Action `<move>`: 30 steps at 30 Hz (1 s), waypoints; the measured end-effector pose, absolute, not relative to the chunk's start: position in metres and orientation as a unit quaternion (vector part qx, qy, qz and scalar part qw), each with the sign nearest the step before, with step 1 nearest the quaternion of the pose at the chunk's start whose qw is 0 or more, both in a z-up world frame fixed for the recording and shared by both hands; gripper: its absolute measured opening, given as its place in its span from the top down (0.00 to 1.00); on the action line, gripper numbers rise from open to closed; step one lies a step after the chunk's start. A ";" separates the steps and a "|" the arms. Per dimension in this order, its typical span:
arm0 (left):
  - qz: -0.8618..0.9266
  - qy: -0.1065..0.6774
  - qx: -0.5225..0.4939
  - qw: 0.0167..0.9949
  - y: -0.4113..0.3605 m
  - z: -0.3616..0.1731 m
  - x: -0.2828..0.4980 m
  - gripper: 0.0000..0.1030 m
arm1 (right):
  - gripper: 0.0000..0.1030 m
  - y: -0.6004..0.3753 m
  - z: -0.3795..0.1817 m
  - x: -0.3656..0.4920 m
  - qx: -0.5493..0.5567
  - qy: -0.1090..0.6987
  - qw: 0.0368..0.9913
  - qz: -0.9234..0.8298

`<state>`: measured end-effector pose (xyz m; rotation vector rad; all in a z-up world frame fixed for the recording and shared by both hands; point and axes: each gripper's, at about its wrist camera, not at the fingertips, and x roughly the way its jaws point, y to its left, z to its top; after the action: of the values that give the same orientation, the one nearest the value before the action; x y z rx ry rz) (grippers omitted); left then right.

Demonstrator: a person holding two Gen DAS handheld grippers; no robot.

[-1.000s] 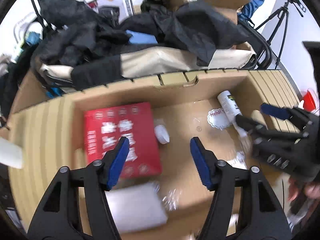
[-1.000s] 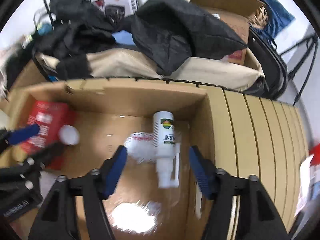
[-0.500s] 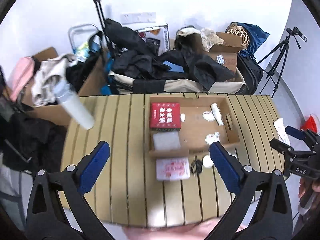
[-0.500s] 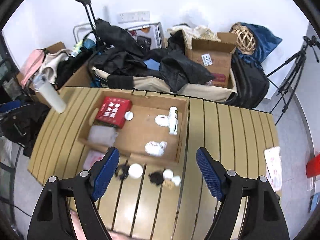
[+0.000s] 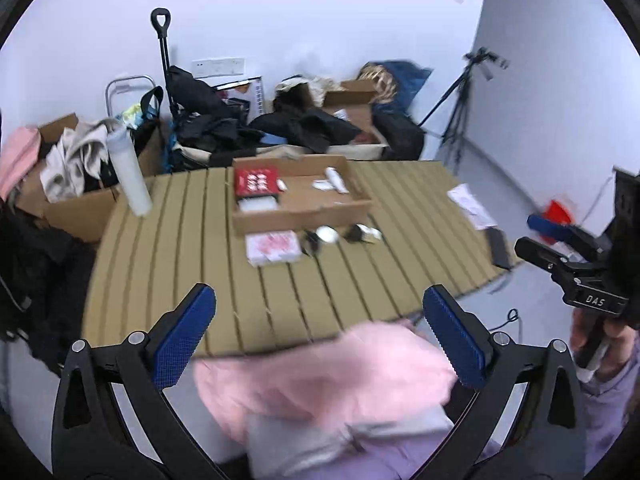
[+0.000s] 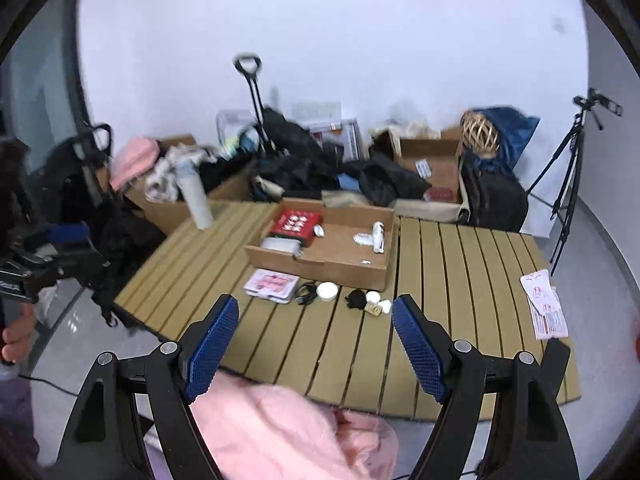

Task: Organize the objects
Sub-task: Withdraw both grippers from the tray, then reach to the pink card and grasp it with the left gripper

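Note:
A shallow cardboard box (image 5: 300,216) (image 6: 320,270) lies far off on the slatted table (image 5: 180,260). It holds a red box (image 5: 256,182) (image 6: 296,222), a white bottle (image 5: 334,178) (image 6: 378,236) and a pale packet. In front of it lie a pink-and-white packet (image 6: 272,284), a black cable (image 6: 306,294), a round white lid (image 6: 327,291) and small black and white bits (image 6: 356,299). My left gripper (image 5: 318,294) hangs off the table's near edge, its jaws opening with nothing between them. My right gripper (image 6: 315,300) is open and empty, also well back.
A tall white cylinder (image 5: 130,176) stands at the table's left side. A printed paper packet (image 6: 544,308) lies at its right edge. Pink fabric (image 5: 320,376) fills the foreground under both grippers. Bags, clothes and boxes pile up behind the table, and a tripod (image 6: 568,172) stands at the right.
Both grippers pulled up and far back from inside the cardboard box to beyond the table's near edge. Both jaws spread wider. The box's contents stayed in place.

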<state>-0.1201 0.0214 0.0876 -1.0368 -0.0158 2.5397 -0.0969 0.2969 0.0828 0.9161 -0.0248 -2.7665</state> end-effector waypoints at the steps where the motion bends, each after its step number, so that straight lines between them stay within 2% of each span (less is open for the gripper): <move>1: 0.911 -0.013 -0.360 0.201 0.016 0.079 -0.100 0.00 | 0.20 0.297 0.075 -0.070 0.303 -0.013 0.107 -0.947; 4: 0.921 -0.018 -0.331 0.205 0.008 0.053 -0.048 0.00 | 0.20 0.293 0.057 -0.020 0.294 -0.019 0.095 -0.951; 7: 0.917 -0.014 -0.326 0.229 0.012 0.028 -0.014 0.00 | 0.20 0.282 0.041 0.014 0.300 -0.014 0.129 -0.945; 10: 0.923 0.038 -0.333 0.191 0.027 0.025 -0.014 0.00 | 0.20 0.272 0.039 0.017 0.307 0.017 0.112 -0.945; 17: 0.916 0.026 -0.347 0.201 0.027 0.008 -0.027 0.00 | 0.20 0.269 0.021 0.012 0.310 0.001 0.106 -0.945; 22: 0.897 0.012 -0.397 0.195 0.017 -0.028 -0.076 0.00 | 0.21 0.267 -0.015 -0.030 0.356 -0.046 0.156 -0.920; 26: 0.895 0.008 -0.420 0.150 0.008 -0.064 -0.168 0.00 | 0.40 0.247 -0.043 -0.100 0.383 -0.042 0.201 -0.901; 29: 0.885 -0.025 -0.442 0.144 -0.001 -0.088 -0.232 0.02 | 0.46 0.227 -0.061 -0.170 0.403 -0.039 0.218 -0.888; 30: 0.884 -0.030 -0.447 0.134 -0.002 -0.096 -0.255 0.06 | 0.47 0.221 -0.068 -0.193 0.411 -0.042 0.220 -0.884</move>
<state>-0.2550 -0.0021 -0.0956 -1.2966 -0.0866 2.5622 -0.1931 0.2207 -0.0677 1.1360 -0.1171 -2.4447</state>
